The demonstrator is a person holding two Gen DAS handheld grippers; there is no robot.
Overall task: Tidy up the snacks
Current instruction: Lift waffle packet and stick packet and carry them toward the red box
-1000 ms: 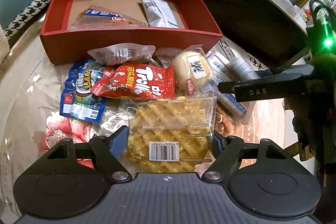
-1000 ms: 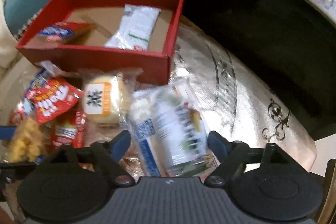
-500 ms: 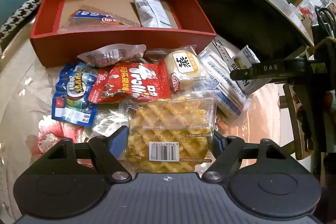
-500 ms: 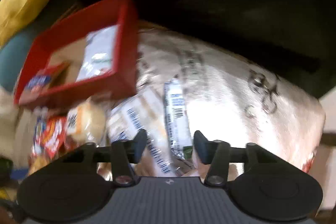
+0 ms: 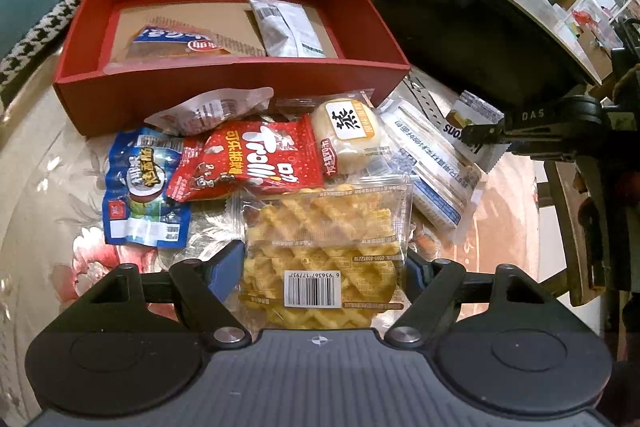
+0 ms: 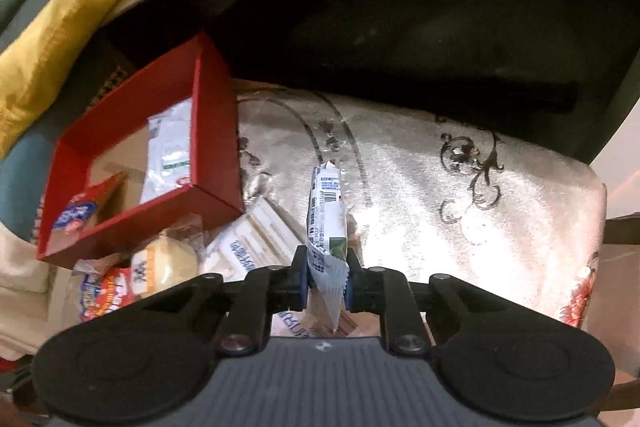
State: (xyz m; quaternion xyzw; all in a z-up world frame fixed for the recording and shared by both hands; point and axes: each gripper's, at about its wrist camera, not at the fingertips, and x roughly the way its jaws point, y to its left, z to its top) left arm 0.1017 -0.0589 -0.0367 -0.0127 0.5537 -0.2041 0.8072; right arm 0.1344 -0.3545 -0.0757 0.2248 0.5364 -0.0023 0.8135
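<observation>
My left gripper is wide open around a clear pack of yellow waffles that lies on the cloth. My right gripper is shut on a small white snack bar and holds it edge-up above the table; the bar also shows in the left wrist view. A red box stands behind the pile and holds two packets. The box also shows at the left in the right wrist view. Loose snacks lie before it: a red Trolli bag, a blue pouch, a round bun.
A long white-and-blue packet lies right of the bun. A grey pouch leans at the box front. A dark table edge overhangs behind. A yellow cushion lies at far left. Bare patterned cloth spreads to the right.
My right gripper has closed on the white snack bar, lifted it off the pile and swung to the right. My left gripper has stayed open around the waffle pack.
</observation>
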